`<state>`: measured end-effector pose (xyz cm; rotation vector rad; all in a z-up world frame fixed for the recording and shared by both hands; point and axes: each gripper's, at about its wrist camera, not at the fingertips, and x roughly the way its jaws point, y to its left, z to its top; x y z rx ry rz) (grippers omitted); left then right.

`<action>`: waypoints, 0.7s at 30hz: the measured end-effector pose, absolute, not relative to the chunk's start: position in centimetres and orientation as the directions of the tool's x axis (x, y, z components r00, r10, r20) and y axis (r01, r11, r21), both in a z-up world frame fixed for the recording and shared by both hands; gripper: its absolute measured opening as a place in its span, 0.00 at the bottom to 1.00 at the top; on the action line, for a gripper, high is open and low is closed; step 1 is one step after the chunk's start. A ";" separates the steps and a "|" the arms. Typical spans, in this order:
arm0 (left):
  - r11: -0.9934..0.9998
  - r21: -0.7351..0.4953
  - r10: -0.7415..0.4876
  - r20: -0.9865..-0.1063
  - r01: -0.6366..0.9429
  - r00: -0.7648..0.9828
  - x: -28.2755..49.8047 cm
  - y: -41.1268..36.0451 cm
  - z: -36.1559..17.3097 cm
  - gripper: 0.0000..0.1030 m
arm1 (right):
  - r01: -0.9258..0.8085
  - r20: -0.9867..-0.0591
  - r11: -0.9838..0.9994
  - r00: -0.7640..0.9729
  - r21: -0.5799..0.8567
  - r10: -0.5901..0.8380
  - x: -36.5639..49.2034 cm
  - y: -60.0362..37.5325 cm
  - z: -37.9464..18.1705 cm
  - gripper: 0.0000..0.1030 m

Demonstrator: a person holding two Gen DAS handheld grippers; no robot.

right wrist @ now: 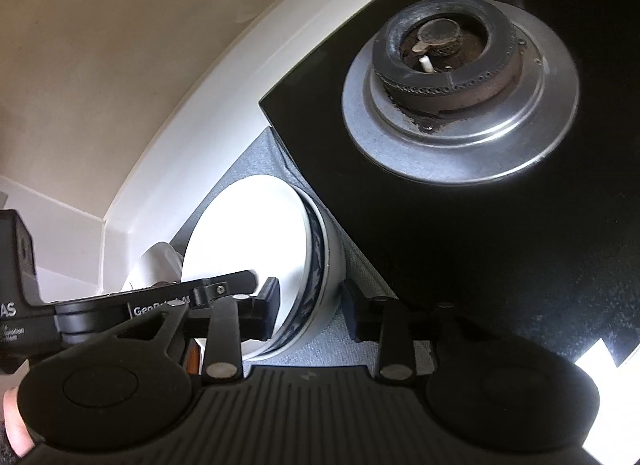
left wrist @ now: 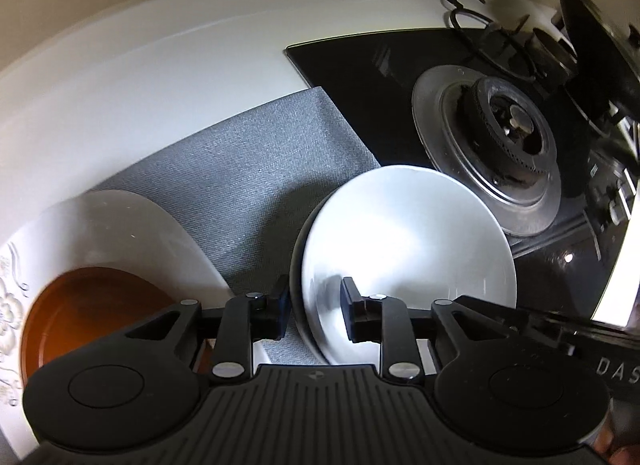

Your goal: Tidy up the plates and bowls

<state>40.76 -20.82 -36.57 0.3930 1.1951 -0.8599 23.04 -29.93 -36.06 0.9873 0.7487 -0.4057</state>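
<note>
A white plate (left wrist: 408, 249) is seen resting on a bowl (right wrist: 330, 265) with a dark patterned inner band, both set on a grey mat (left wrist: 256, 185) spread over the white table (left wrist: 160, 65). In the left wrist view the stack lies at about 5 o'clock from the mat's middle, its far edge just beside the black hob (left wrist: 380, 77), whose burner (left wrist: 508, 121) sits at 2 o'clock.

The left gripper (left wrist: 314, 307) is held steeply over the stack's near rim. Its jaws are apart: one pad lies outside the rim over the mat, the other over the plate's face, so the rim stands between them. No press of the pads on the rim is shown.

At 8 o'clock in that view a brown dish (left wrist: 100, 309) is seen lying on a second white plate (left wrist: 132, 233), beside a piece with a raised floral pattern (left wrist: 8, 305) at the left edge.

The right gripper (right wrist: 310, 313) is placed at the stack's other side. Its jaws are apart too: the left pad is over the plate's face, the right pad over the mat outside the bowl's wall, which stands between them unclamped. The left gripper's body crosses at 9 o'clock in this view, and a fingertip (right wrist: 16, 429) shows at the bottom left corner
</note>
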 end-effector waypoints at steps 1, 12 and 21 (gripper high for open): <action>0.637 -0.172 -0.375 -0.921 0.751 0.106 40.8 -20.8 -36.6 0.30 | 0.619 -0.725 0.502 0.689 0.603 0.021 23.1 -30.1 -36.3 0.39; 0.676 -0.196 -0.392 -0.912 0.710 0.122 40.3 -20.7 -36.9 0.36 | 0.614 -0.696 0.449 0.717 0.649 0.024 22.8 -29.8 -38.0 0.40; 0.644 -0.249 -0.422 -0.905 0.723 0.063 39.6 -20.0 -35.8 0.29 | 0.599 -0.663 0.425 0.749 0.679 0.004 20.4 -30.0 -37.2 0.35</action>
